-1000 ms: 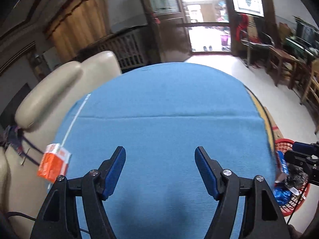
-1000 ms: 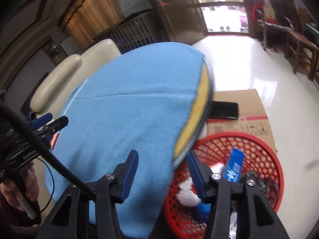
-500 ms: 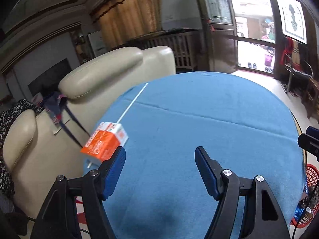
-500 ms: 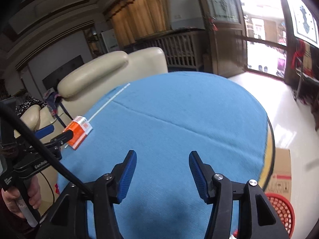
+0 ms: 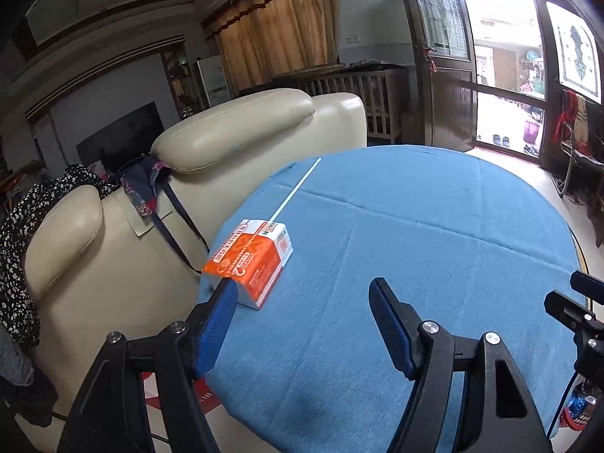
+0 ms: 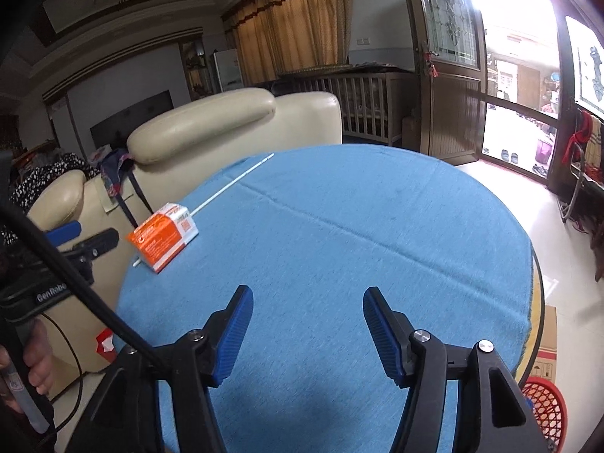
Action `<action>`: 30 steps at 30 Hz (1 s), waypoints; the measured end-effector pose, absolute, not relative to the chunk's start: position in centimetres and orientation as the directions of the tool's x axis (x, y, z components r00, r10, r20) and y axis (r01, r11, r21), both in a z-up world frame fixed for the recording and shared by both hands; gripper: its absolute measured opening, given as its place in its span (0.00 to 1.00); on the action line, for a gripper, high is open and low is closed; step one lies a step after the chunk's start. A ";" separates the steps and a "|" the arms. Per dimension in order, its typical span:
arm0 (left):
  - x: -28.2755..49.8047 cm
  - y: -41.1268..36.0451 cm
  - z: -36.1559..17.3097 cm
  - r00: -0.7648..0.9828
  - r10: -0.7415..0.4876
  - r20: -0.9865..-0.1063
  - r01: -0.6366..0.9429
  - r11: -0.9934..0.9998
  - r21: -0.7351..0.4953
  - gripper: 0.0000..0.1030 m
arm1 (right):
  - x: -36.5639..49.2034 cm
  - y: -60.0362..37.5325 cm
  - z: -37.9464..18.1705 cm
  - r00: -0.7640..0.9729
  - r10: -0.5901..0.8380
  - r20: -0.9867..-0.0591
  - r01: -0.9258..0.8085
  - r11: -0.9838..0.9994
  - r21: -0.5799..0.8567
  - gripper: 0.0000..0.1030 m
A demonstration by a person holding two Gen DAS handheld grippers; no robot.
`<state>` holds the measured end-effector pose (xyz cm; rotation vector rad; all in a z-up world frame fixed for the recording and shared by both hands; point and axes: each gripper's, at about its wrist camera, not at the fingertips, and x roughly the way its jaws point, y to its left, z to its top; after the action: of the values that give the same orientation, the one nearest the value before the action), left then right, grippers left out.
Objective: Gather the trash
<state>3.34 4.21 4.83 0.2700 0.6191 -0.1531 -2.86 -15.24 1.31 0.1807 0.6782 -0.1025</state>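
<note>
Round table (image 5: 434,226) under blue cloth, cream sofa (image 5: 241,139) just behind. Red basket (image 6: 543,404) on floor at table's right edge. Orange-and-white box (image 5: 253,260) lying near table's left edge, over thin white stick (image 5: 298,188). Left tongs (image 5: 302,302) apart, empty, left pad just short of box. Right tongs (image 6: 307,317) opening, nothing between, well apart from box.
</note>
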 end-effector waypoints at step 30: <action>-4.4 5.5 7.5 0.851 -0.063 -0.521 0.202 0.956 0.213 0.71 | -10.5 -14.4 3.3 0.838 -0.065 -0.541 0.168 0.975 0.144 0.63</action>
<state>-4.36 5.50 7.54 0.2665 0.5359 -0.1412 -10.53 -14.35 3.32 0.1892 0.5641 -0.1240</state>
